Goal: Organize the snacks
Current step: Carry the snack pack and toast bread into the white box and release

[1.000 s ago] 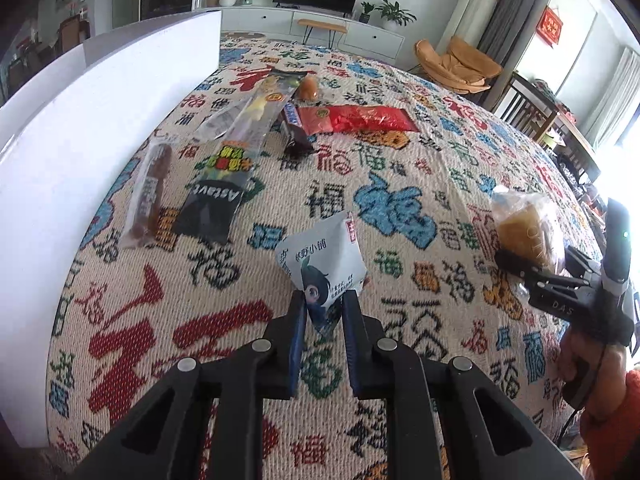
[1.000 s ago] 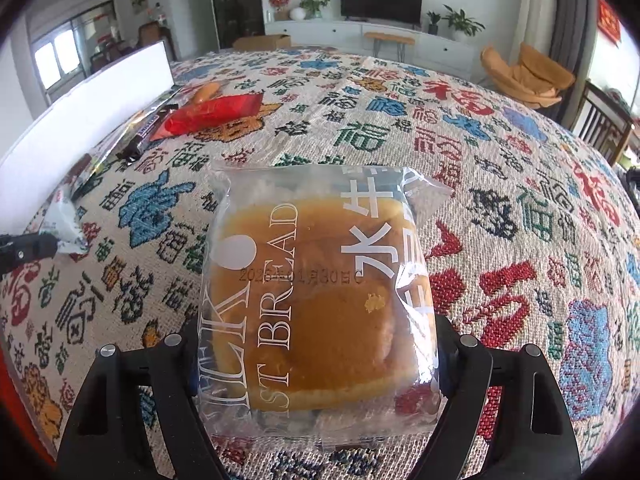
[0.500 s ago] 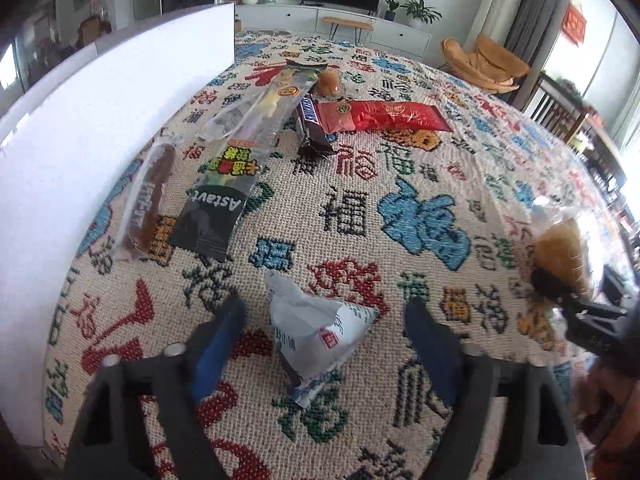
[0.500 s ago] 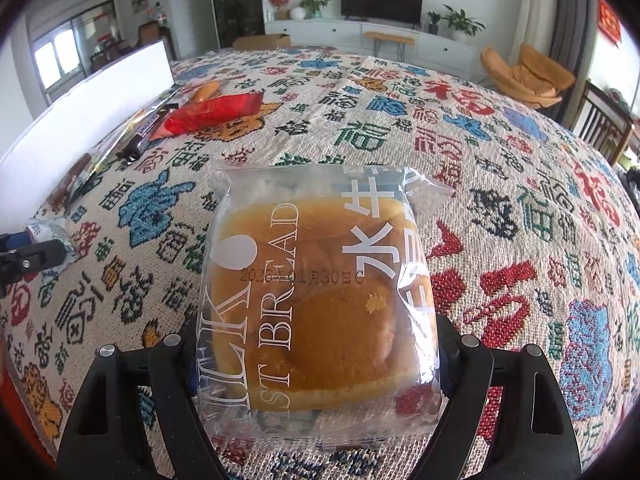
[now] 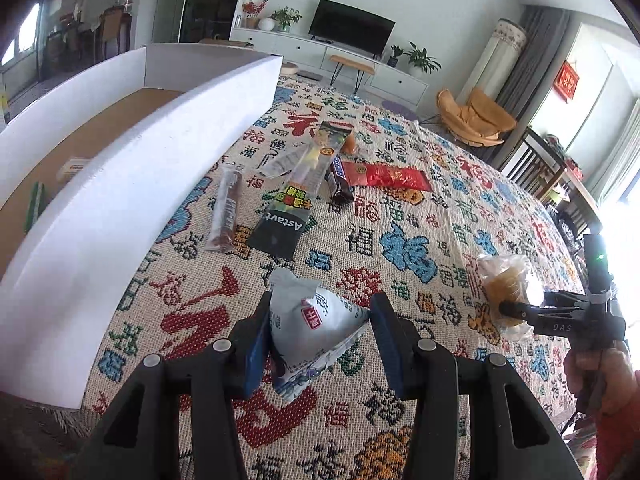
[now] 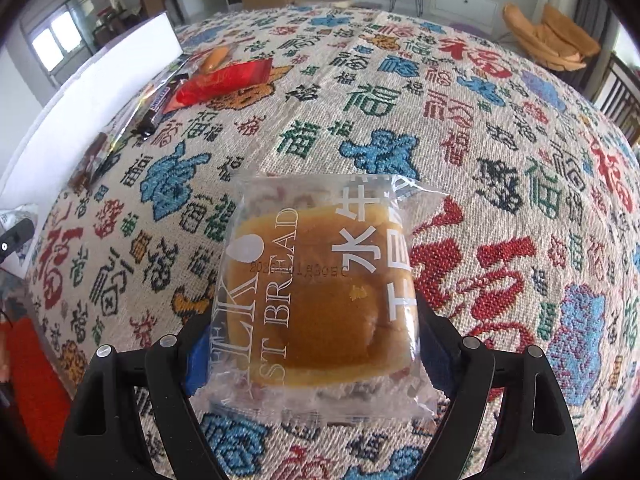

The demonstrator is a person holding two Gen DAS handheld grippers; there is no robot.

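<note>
your left gripper has just let go and re-closed partway round the small white snack pouch; a second ago it pinched the pouch's corner, then the jaws swung wide, and now they have been narrowing again with the pouch between them; the left pad looks to be against the bag, the right one just clear of it, so you do not have a firm hold yet; the pouch sits on the patterned cloth, near the white box; your right gripper stays clamped on the wrapped bread, unchanged; judging by this, you were re-seating the grip for a fuller bite before carrying the pouch to the box.
</note>
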